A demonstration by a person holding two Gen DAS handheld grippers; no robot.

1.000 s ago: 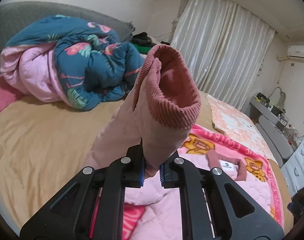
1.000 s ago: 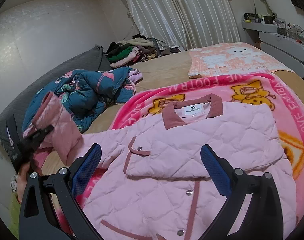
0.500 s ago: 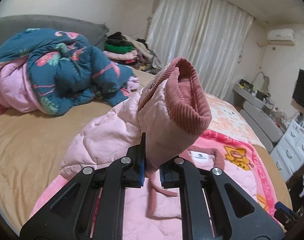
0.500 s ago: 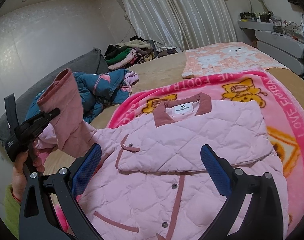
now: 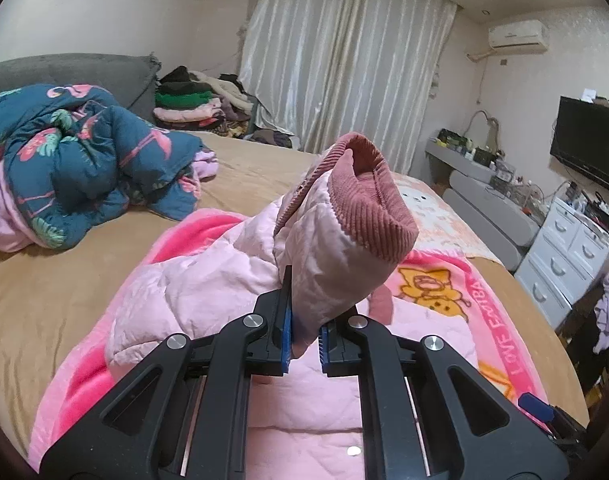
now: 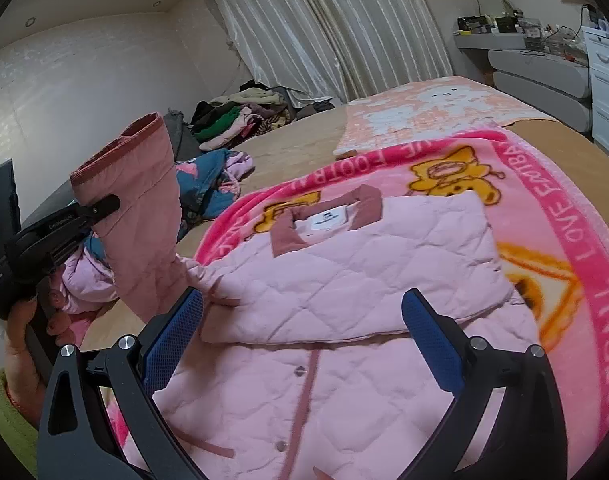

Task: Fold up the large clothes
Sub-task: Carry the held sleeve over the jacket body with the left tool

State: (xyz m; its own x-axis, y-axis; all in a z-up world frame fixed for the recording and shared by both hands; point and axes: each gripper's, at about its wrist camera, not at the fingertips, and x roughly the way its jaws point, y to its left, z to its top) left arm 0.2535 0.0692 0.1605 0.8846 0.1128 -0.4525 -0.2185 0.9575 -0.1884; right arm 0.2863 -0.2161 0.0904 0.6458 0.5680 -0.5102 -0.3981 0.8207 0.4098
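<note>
A pink quilted jacket (image 6: 344, 280) lies face up on a pink cartoon blanket (image 6: 584, 216) on the bed, one sleeve folded across its chest. My left gripper (image 5: 304, 336) is shut on the other sleeve (image 5: 328, 256), just below its dusty-red ribbed cuff (image 5: 368, 208), and holds it up above the bed. In the right wrist view that gripper (image 6: 100, 204) and raised sleeve (image 6: 140, 216) show at the left. My right gripper (image 6: 300, 336) is open and empty, hovering over the jacket's front.
A crumpled teal flamingo duvet (image 5: 84, 160) lies at the head of the bed. A pile of clothes (image 5: 192, 100) sits by the curtain. A peach towel (image 6: 424, 112) lies beyond the blanket. White drawers (image 5: 572, 248) stand at the right.
My left gripper has carried the raised sleeve to the right, from over the bare sheet towards the jacket body. My right gripper stays open and has come slightly closer to the jacket.
</note>
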